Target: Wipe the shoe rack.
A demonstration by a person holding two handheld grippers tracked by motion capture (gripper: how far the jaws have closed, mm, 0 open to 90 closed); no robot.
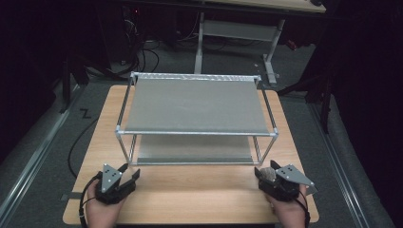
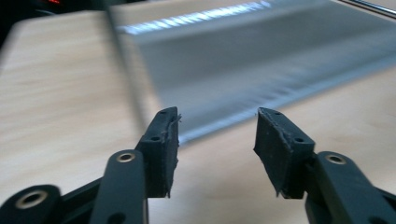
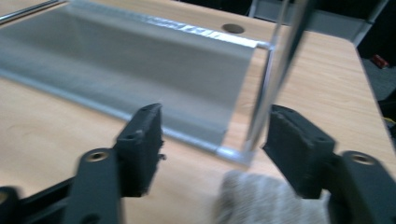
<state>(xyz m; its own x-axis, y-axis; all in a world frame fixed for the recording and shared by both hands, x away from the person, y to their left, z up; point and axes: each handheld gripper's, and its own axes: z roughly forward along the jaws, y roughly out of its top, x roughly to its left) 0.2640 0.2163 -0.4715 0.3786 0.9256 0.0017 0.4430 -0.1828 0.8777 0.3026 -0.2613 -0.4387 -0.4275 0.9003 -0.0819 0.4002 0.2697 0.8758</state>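
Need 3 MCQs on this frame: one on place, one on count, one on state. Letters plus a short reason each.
1. Where does the metal rack stand?
A. On the wooden table
B. On the floor
C. On a chair

2. How many shelf levels has the rack?
A. One
B. Two
C. Four

3. How do the left gripper jaws stand?
A. Closed on a cloth
B. Closed on the rack post
C. Apart, nothing between them

Answers: 1 A, its legs rest on the tabletop in the high view. 2 B, an upper grey shelf and a lower one beneath it. 3 C, the left gripper view shows bare table between the pads.
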